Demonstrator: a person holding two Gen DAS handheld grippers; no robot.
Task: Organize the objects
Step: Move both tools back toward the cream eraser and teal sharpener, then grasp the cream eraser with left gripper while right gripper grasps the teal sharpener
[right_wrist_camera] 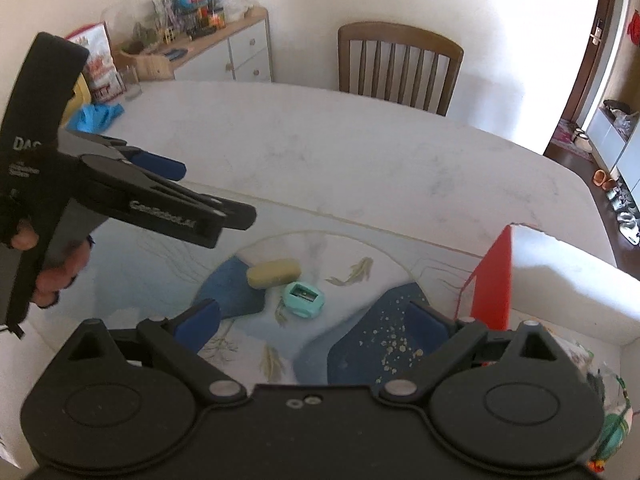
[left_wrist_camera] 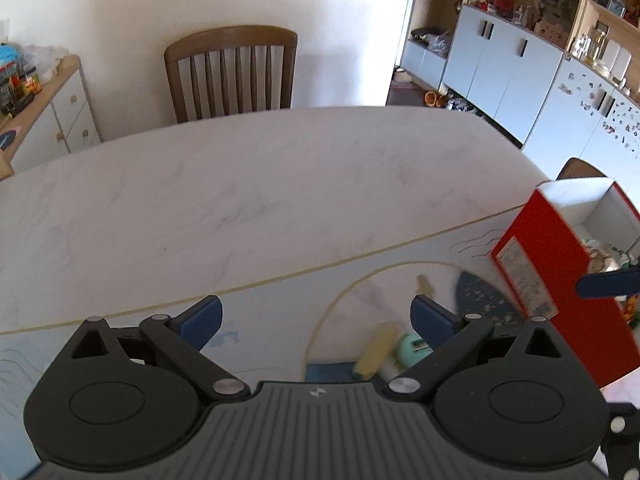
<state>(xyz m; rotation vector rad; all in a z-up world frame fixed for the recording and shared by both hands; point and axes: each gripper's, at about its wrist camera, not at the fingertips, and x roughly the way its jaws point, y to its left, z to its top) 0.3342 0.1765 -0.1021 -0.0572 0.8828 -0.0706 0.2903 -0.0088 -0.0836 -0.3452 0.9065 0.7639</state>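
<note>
Eraser (right_wrist_camera: 273,273) and sharpener (right_wrist_camera: 303,299) lie side by side on the mat (right_wrist_camera: 152,280); both grippers — left (left_wrist_camera: 316,318), right (right_wrist_camera: 314,322) — jaws spread, empty.

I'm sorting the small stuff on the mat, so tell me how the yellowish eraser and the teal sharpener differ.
The eraser is pale yellow, an elongated rounded bar lying flat; the sharpener is teal, squat and blocky. The eraser's top is plain, while the sharpener has a recessed metal blade slot facing up. The eraser lies farther from the right gripper than the sharpener. Both rest loose on the patterned mat, ungripped.
</note>
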